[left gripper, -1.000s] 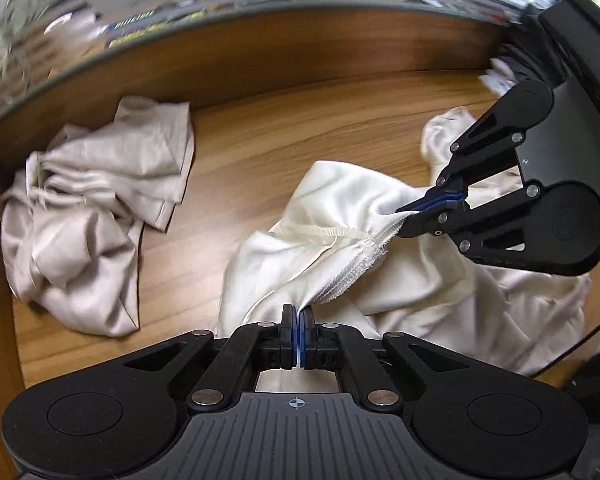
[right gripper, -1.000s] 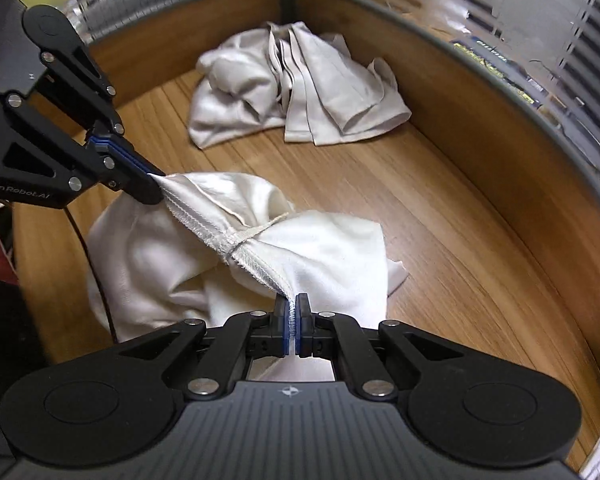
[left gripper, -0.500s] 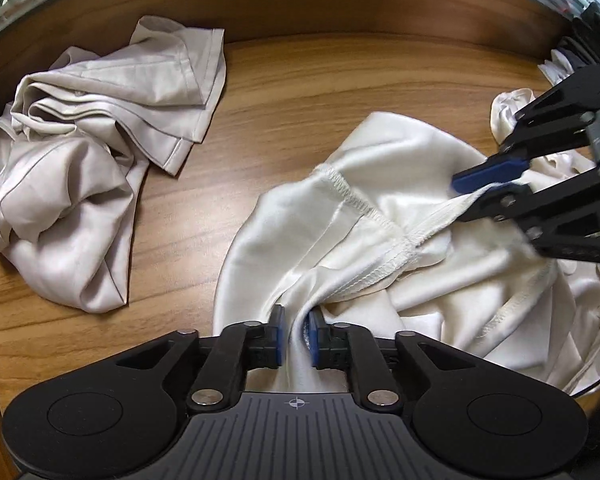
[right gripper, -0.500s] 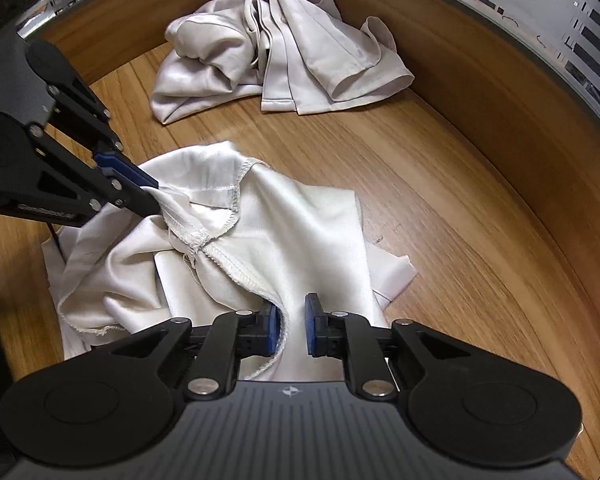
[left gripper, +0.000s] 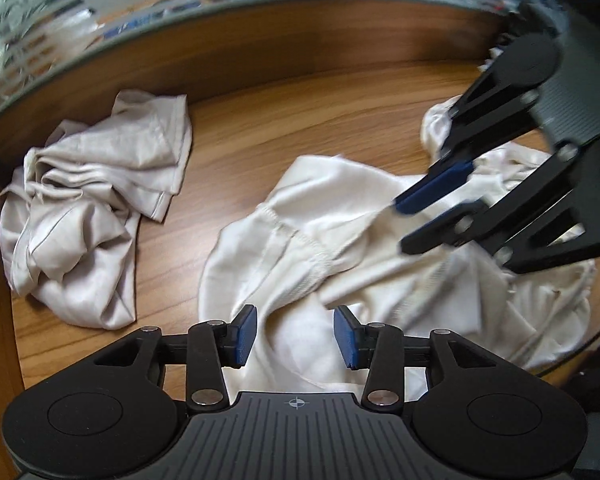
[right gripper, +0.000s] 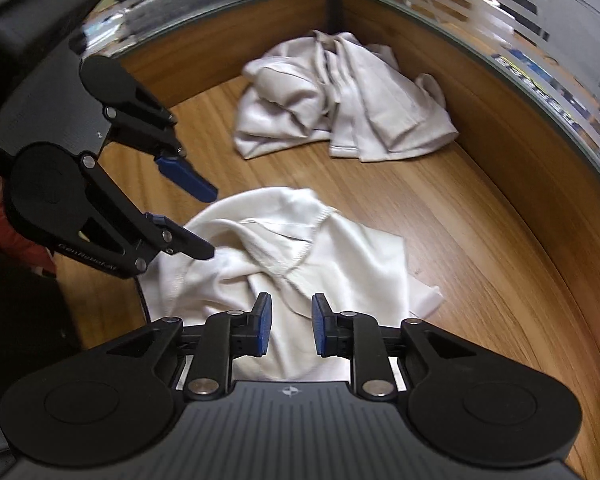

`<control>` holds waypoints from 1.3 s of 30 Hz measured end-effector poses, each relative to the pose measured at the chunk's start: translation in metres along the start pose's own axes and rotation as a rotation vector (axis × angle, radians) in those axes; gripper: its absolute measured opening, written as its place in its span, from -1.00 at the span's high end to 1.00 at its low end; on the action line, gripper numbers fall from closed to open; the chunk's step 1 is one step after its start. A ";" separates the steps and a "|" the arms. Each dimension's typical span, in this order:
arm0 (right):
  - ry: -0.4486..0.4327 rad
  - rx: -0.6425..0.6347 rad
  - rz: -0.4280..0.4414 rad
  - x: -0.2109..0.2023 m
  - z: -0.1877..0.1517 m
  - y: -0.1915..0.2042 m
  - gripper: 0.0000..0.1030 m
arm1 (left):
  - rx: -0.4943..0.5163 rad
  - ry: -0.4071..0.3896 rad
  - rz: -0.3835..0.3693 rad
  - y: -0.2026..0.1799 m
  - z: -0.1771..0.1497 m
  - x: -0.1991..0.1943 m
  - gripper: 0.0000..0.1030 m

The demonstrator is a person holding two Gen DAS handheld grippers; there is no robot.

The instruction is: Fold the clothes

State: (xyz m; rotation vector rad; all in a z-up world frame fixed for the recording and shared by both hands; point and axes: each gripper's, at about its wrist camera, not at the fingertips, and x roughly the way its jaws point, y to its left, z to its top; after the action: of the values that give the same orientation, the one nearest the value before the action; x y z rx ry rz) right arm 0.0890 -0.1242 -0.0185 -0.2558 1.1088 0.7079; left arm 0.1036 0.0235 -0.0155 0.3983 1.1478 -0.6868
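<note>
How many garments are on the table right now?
2. A white garment lies crumpled below both hand-held grippers; a beige garment is heaped farther back near the table's corner. Others could be out of frame.

The left gripper point(left gripper: 295, 334) is pointed steeply downward, and its jaws are being opened; nothing is pinched between its blue pads point(left gripper: 245, 334). The right gripper point(right gripper: 290, 330) is likewise tilted down, its jaws being opened with a narrower gap, and nothing is clamped by its pads point(right gripper: 263, 326). The two grippers are held close together, angled toward each other.
</note>
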 end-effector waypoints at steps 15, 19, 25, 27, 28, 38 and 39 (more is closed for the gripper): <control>0.083 -0.046 -0.029 0.055 -0.012 0.020 0.53 | -0.034 0.073 -0.014 -0.008 -0.017 0.047 0.15; 0.102 -0.045 -0.033 0.068 -0.012 0.018 0.58 | -0.031 0.088 0.001 -0.005 -0.018 0.056 0.62; 0.074 -0.013 -0.055 0.052 -0.013 0.008 0.98 | -0.049 0.032 0.003 0.004 -0.018 0.031 0.95; 0.048 0.007 -0.052 0.036 -0.012 0.002 0.98 | -0.067 0.011 -0.019 0.008 -0.016 0.017 0.95; 0.034 0.021 -0.045 0.028 -0.012 -0.001 0.99 | -0.072 0.002 -0.027 0.010 -0.015 0.011 0.95; -0.027 0.081 -0.019 -0.034 -0.027 0.004 0.99 | -0.037 0.009 -0.138 -0.004 -0.024 -0.019 0.93; -0.025 0.089 -0.015 -0.036 -0.031 0.008 0.99 | -0.030 0.011 -0.142 -0.006 -0.026 -0.019 0.90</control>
State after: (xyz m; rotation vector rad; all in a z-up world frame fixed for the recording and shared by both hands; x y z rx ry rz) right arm 0.0519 -0.1487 0.0006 -0.1789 1.1105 0.6451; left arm 0.0766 0.0409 -0.0074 0.2980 1.2036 -0.7906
